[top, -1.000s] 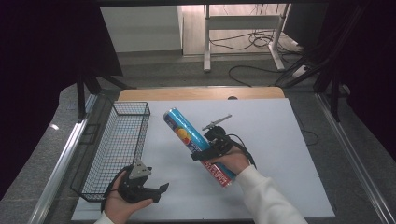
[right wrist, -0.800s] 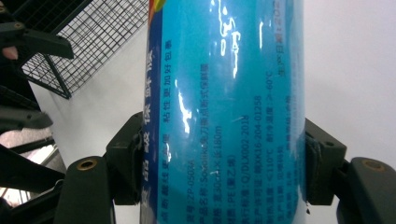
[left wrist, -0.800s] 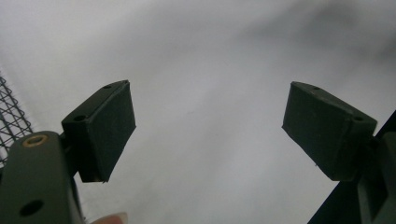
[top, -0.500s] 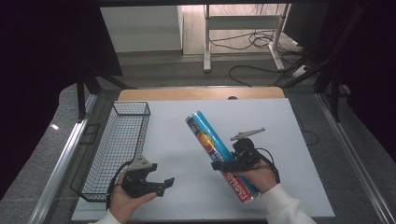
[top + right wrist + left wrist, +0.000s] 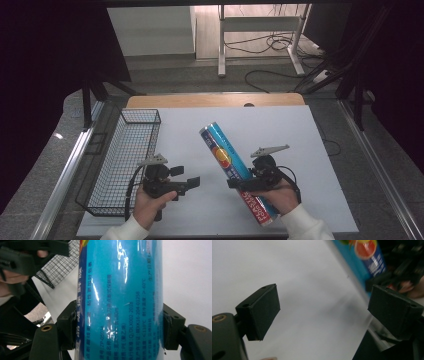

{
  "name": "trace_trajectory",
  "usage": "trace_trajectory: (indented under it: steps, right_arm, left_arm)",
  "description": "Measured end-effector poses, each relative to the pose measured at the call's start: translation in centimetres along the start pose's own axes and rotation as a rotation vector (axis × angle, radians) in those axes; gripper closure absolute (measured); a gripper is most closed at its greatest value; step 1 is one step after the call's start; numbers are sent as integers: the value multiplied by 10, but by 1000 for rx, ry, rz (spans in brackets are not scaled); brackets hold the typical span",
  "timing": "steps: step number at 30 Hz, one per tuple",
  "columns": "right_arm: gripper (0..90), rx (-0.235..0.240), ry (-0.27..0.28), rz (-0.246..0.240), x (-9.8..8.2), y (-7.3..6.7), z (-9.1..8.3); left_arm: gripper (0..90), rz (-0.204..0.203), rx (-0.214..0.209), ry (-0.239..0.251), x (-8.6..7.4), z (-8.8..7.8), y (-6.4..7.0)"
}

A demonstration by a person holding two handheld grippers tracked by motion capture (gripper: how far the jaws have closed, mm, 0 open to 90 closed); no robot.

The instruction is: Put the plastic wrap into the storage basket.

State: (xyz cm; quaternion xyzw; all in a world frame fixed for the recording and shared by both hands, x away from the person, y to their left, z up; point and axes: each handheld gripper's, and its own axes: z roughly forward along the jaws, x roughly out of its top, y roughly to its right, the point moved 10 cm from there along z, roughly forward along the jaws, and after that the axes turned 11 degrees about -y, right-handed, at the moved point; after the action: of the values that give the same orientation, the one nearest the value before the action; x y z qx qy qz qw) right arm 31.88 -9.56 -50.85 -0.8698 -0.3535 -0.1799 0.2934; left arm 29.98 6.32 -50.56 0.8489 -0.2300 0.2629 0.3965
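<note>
We see a white rectangular table top (image 5: 280, 135) under everything, and it lies where it lay before. At its left edge stands the black wire mesh basket (image 5: 122, 160), long and shallow, unmoved since the earlier pictures.

Next in size comes the blue cylindrical roll of cling film with a glossy printed wrapper (image 5: 235, 167), an orange fruit picture at its middle and a red end near the person. It tilts up off the table, its far end pointing away and to the left. A second ago it sat nearer the table's middle, close to the basket; now we find it further right and nearer the person.

The right gripper (image 5: 245, 181) clamps this roll across its lower half; in the right gripper view the two black pads (image 5: 69, 325) press on both sides of the blue wrapper (image 5: 120, 297). The grip is the same as before, while the hand has travelled rightward with the roll.

The left gripper (image 5: 189, 177) sits just right of the basket, a little further right than a second ago. Its jaws have just been opening and now stand wide, with nothing between the pads (image 5: 262, 310) but bare white table.
</note>
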Motion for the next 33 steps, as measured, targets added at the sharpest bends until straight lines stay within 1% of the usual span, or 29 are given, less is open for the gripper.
trace_trajectory:
  steps: [1,2,3,4,5,6,7,8,9,11,12,13,14,15,16,18,22,23,24,26,27,28,30,32,33]
  right_arm:
    - [325,3,7,-2,1,-1,0]
    - [325,7,23,-12,2,-4,-1]
    - [325,7,23,-12,2,-4,-1]
    - [325,22,37,-8,3,-7,-2]
    - [325,22,37,-8,3,-7,-2]
    - [325,34,52,-4,5,-9,-2]
    - [325,34,52,-4,5,-9,-2]
    - [325,39,63,-3,6,-10,-1]
    - [325,39,63,-3,6,-10,-1]
    - [325,48,71,2,7,-12,0]
    - [325,59,81,7,8,-14,2]
    - [325,59,81,7,8,-14,2]
    - [325,63,86,7,9,-15,3]
    - [324,65,95,2,10,-17,5]
    - [325,63,97,-3,11,-18,6]
    - [325,61,102,-9,12,-19,8]
    - [324,68,100,-18,14,-25,12]
    - [325,68,99,-24,14,-26,13]
    - [325,70,97,-26,14,-27,15]
    - [325,71,100,-25,15,-29,17]
    - [324,70,100,-29,15,-29,17]
    - [324,70,100,-29,15,-29,17]
    - [323,73,102,-32,15,-29,19]
    - [322,78,107,-35,15,-30,20]
    - [317,87,114,-34,15,-30,22]
  left_arm:
    - [93,-19,-26,13,4,3,0]
    - [81,-28,-54,23,7,6,0]
    - [81,-38,-78,30,10,9,1]
    - [73,-42,-98,39,13,12,2]
    - [73,-45,-116,49,17,14,4]
    - [71,-41,-160,54,22,20,10]
    - [70,-41,-160,54,22,20,10]
    - [66,-35,-208,57,27,25,17]
    - [65,-35,-208,57,27,25,17]
    - [64,-33,-240,58,32,31,23]
    - [68,-30,-265,53,36,37,27]
    - [69,-30,-265,53,36,37,27]
    - [69,-32,-276,53,38,40,29]
    - [79,-40,-307,51,42,46,32]
    - [86,-40,-307,51,42,46,32]
    - [95,-48,-325,40,44,51,33]
    - [168,-67,-369,28,44,59,36]
    - [181,-73,-374,25,44,60,36]
    - [196,-66,-375,27,44,62,36]
    - [261,-70,-371,28,44,61,36]
    - [267,-77,-382,22,44,61,36]
    - [267,-80,-385,20,43,60,35]
    - [275,-87,-380,17,43,59,35]
    - [278,-84,-374,16,43,58,35]
    - [288,-81,-370,15,43,57,34]
